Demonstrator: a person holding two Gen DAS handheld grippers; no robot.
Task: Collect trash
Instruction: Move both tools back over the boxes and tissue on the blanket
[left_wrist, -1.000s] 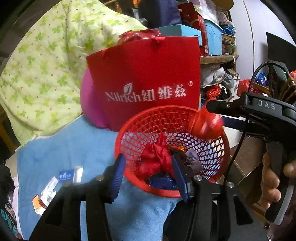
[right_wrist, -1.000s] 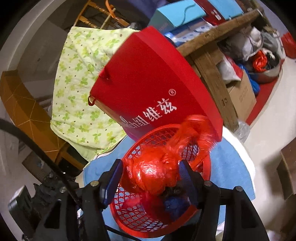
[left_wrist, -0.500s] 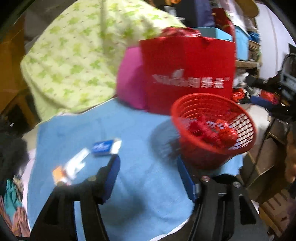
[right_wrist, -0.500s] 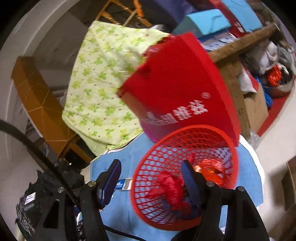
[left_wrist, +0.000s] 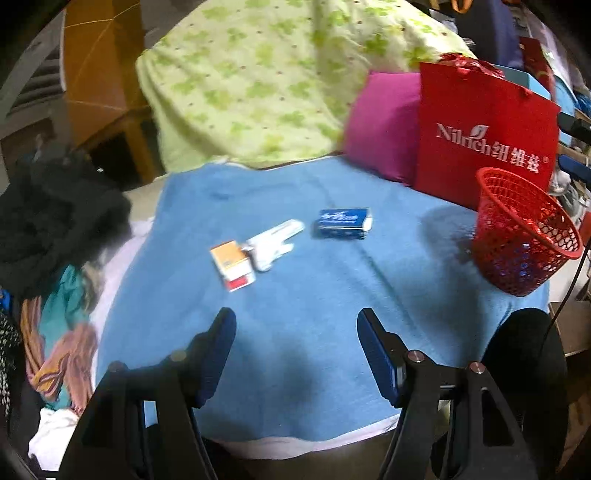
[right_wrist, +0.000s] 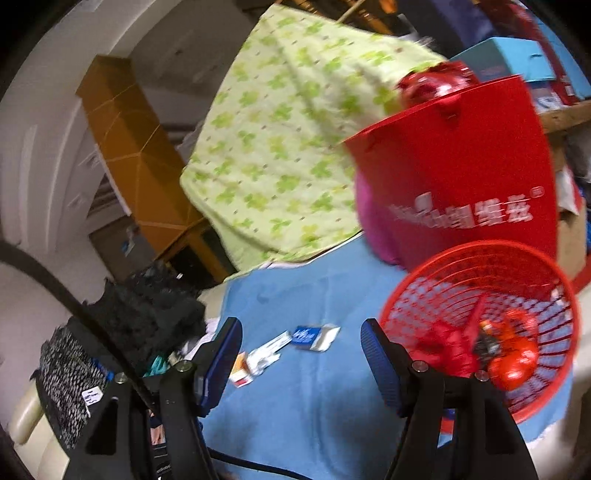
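Note:
Three pieces of trash lie on the blue cloth (left_wrist: 303, 295): a blue box (left_wrist: 341, 223), a white wrapper (left_wrist: 273, 242) and an orange-and-white box (left_wrist: 232, 264). The red mesh basket (left_wrist: 517, 236) stands at the cloth's right end, with crumpled red wrappers (right_wrist: 476, 350) inside it. My left gripper (left_wrist: 295, 350) is open and empty, hanging over the cloth short of the trash. My right gripper (right_wrist: 301, 360) is open and empty too, left of the basket (right_wrist: 517, 269), with the blue box (right_wrist: 312, 336) seen between its fingers farther off.
A red paper bag (left_wrist: 484, 136) and a magenta cushion (left_wrist: 384, 129) stand behind the basket. A green patterned quilt (left_wrist: 266, 77) is heaped at the back. Dark clothes (left_wrist: 55, 221) pile up at the left edge. Shelves of boxes fill the right.
Both grippers let go of red wrappers, which now lie in the basket. Both have swung left away from the basket, towards the boxes on the cloth.

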